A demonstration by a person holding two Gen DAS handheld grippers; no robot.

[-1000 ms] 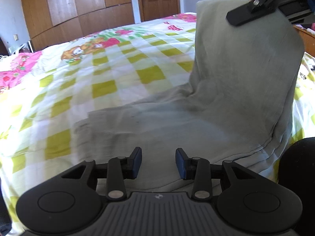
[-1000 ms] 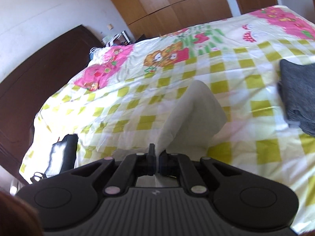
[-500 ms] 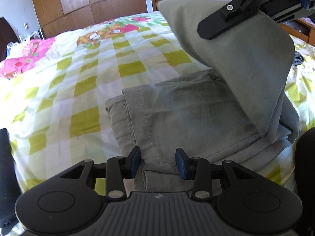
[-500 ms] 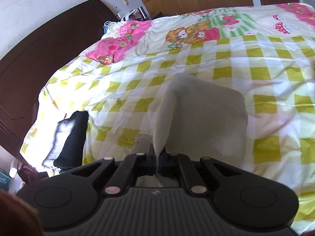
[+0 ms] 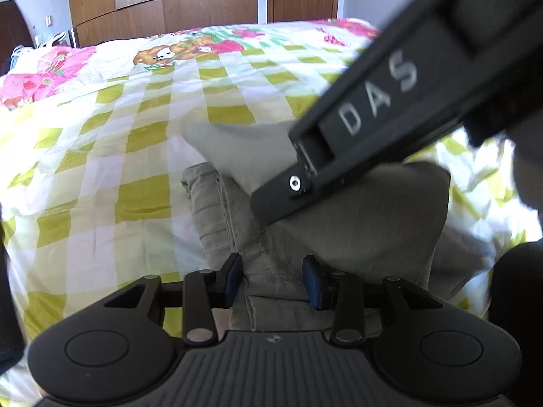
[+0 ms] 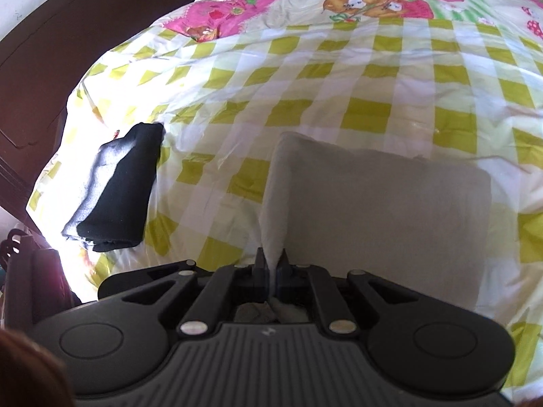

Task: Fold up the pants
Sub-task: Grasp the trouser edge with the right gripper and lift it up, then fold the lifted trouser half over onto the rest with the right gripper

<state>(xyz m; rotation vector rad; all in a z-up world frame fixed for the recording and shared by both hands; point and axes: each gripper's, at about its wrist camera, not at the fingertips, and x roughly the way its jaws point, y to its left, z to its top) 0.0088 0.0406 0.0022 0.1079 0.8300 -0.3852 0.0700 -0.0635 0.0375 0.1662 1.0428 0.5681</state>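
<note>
My right gripper [image 6: 270, 264] has just been loosening, the grey pants [image 6: 373, 210] edge still between its pads, over the checked bedsheet [image 6: 305, 78]. My left gripper [image 5: 271, 279] stands open over the folded stack. I judge this cloth soft and limp; take its edges.

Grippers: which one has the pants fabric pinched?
The right gripper: a fold of the grey pants runs between its near-closed, just-opening fingers. The left gripper stands open over the cloth.
</note>
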